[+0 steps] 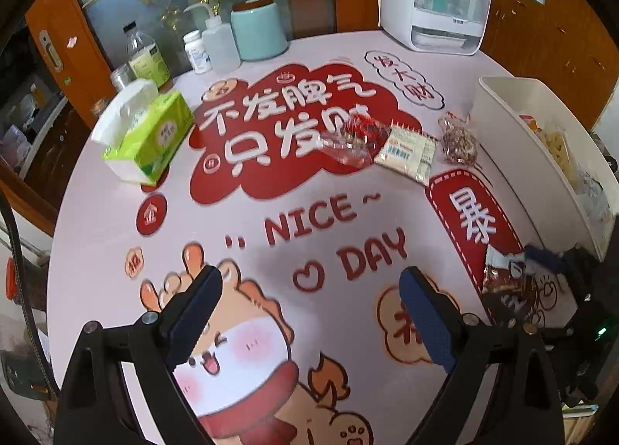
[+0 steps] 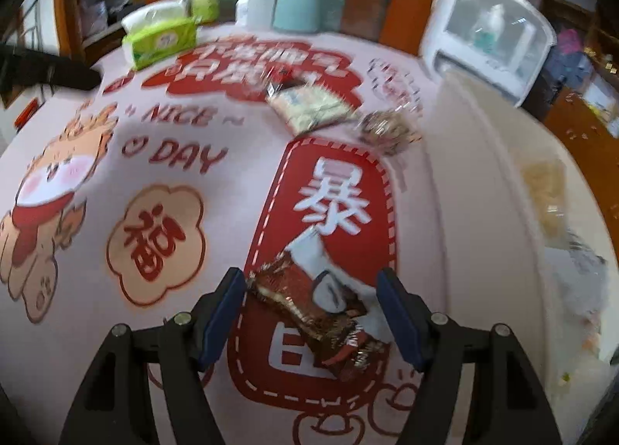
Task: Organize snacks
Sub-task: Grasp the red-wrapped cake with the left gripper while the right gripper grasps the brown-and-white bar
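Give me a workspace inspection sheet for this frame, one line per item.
Surface: round table under a pink printed cover.
Job's things: red-brown snack packet lying flat between the right pads; clear packet, cream packet and nut packet mid-table; white bin already holding snacks.
Clutter: green tissue pack, bottles, teal canister, white appliance.
Grippers: left hand-held gripper open, nothing between its pads; right hand-held gripper straddles the packet, contact unclear.
Cables: dark strap at left edge.
Surroundings: orange wooden doors.
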`<state>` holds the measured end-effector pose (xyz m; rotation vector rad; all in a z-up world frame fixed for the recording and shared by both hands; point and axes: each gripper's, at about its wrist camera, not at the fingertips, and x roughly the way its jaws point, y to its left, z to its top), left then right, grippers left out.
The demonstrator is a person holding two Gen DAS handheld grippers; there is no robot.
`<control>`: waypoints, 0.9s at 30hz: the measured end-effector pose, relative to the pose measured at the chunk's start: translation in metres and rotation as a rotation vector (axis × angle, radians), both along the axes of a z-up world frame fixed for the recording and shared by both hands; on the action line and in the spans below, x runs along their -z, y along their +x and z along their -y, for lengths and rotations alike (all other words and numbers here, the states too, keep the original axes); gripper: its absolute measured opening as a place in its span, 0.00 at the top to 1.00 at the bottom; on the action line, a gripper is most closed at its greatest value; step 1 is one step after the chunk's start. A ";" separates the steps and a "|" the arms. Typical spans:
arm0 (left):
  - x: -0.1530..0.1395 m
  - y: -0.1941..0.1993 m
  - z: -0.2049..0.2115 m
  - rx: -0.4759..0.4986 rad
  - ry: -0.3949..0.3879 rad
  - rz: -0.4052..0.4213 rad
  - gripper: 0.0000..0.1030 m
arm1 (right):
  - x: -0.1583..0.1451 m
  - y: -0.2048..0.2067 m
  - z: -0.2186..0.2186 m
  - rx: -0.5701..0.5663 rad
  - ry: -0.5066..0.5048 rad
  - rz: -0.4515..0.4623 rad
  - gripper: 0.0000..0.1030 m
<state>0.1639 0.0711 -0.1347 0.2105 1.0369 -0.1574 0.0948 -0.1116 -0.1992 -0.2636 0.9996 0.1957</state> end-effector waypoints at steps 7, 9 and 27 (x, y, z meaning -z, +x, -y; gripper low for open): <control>-0.018 0.040 0.014 0.040 0.035 0.065 0.10 | 0.002 0.006 0.013 0.017 0.116 -0.066 0.55; -0.022 0.052 0.021 0.061 0.038 0.076 0.10 | 0.000 0.008 0.012 0.025 0.118 -0.068 0.61; 0.038 0.180 0.095 0.264 0.128 -0.086 0.11 | -0.035 0.089 0.025 0.219 0.282 0.043 0.64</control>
